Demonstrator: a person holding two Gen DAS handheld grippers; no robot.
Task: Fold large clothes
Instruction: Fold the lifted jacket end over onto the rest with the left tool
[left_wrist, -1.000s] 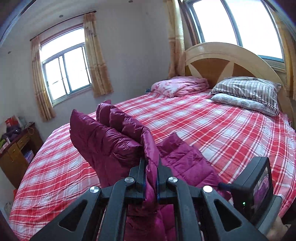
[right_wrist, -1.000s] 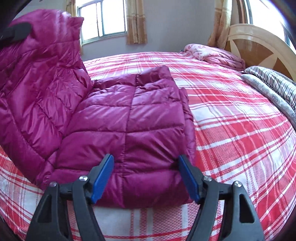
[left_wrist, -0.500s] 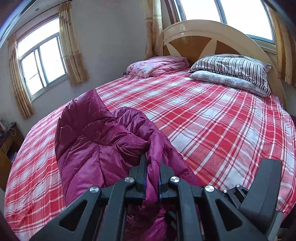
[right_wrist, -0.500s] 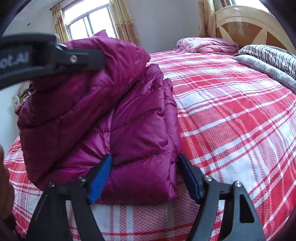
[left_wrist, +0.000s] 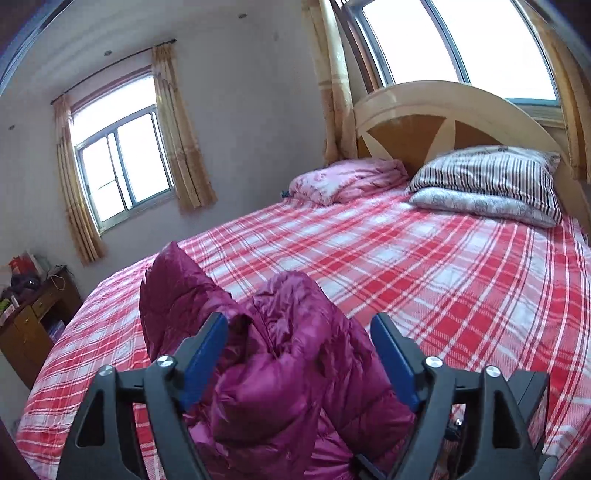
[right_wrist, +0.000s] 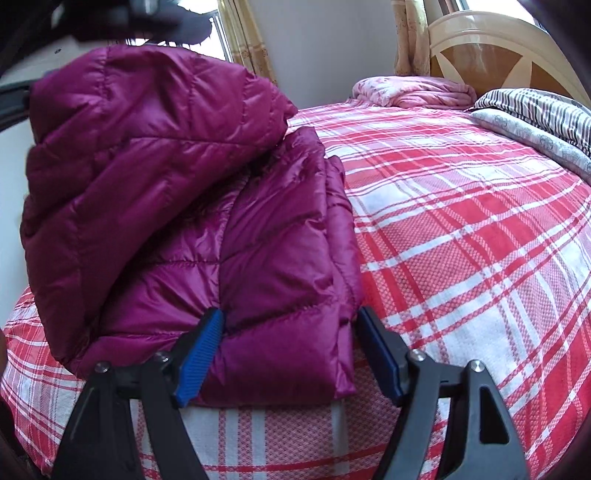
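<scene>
A magenta quilted puffer jacket (right_wrist: 192, 221) lies folded near the foot of a bed with a red and white plaid sheet (right_wrist: 461, 240). My left gripper (left_wrist: 299, 354) is open, its blue pads wide apart, with the bunched jacket (left_wrist: 295, 369) lying loose between and below them. My right gripper (right_wrist: 288, 354) is open and straddles the near edge of the folded jacket without pinching it. Part of the jacket drapes over the top of the fold at the left in the right wrist view.
A striped pillow (left_wrist: 491, 177) on a grey floral one and a folded pink quilt (left_wrist: 347, 181) lie by the wooden headboard (left_wrist: 443, 122). A wooden cabinet (left_wrist: 33, 317) with clutter stands beside the bed at left. Curtained windows line the walls.
My left gripper has opened and let go of the jacket, which dropped onto the folded part. My right gripper stayed open at the jacket's near edge.
</scene>
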